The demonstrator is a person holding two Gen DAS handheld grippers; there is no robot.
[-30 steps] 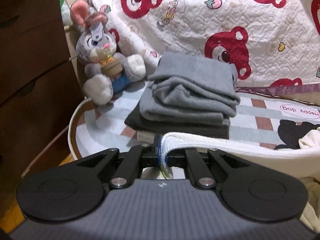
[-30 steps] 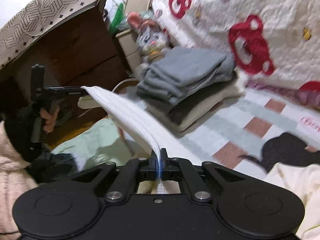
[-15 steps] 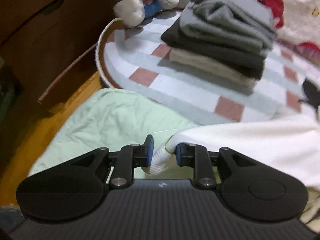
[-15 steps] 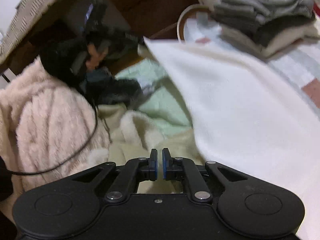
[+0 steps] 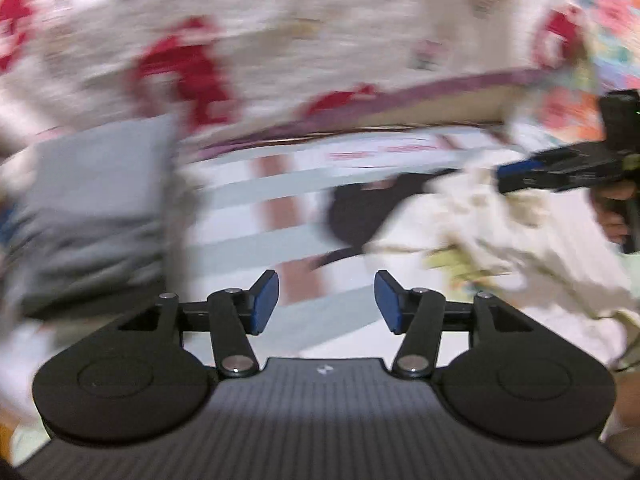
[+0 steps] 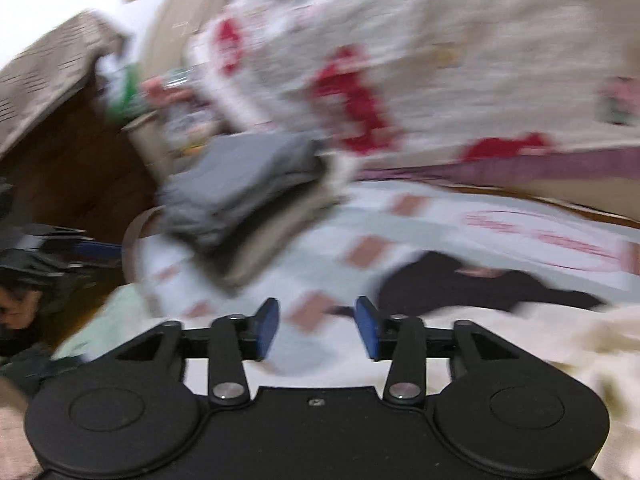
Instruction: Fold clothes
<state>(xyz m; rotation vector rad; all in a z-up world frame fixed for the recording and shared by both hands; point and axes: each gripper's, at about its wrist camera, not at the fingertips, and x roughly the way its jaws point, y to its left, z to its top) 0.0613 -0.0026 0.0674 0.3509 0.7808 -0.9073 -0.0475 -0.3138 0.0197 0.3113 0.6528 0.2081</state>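
Both views are blurred by motion. My left gripper [image 5: 326, 300] is open with nothing between its blue pads, over the striped bed sheet [image 5: 256, 216]. A stack of folded grey clothes [image 5: 92, 208] lies to its left. A crumpled cream garment [image 5: 492, 236] lies at the right, with the other gripper [image 5: 560, 170] beside it in a hand. My right gripper [image 6: 316, 330] is open and empty too. Ahead of it to the left is the folded stack of grey clothes [image 6: 244, 184]. The cream garment [image 6: 532, 344] spreads at the lower right.
A white quilt with red bears [image 5: 280, 40] hangs behind the bed. A dark shape [image 6: 460, 284] is printed on the sheet. Brown wooden furniture [image 6: 80, 152] stands at the left, with a pale green cloth [image 6: 116, 320] below it. A plush toy [image 6: 176, 92] is a blur.
Both grippers have let go of the white garment and opened wide. Both cameras have swung up and to the right, toward the bed and quilt.
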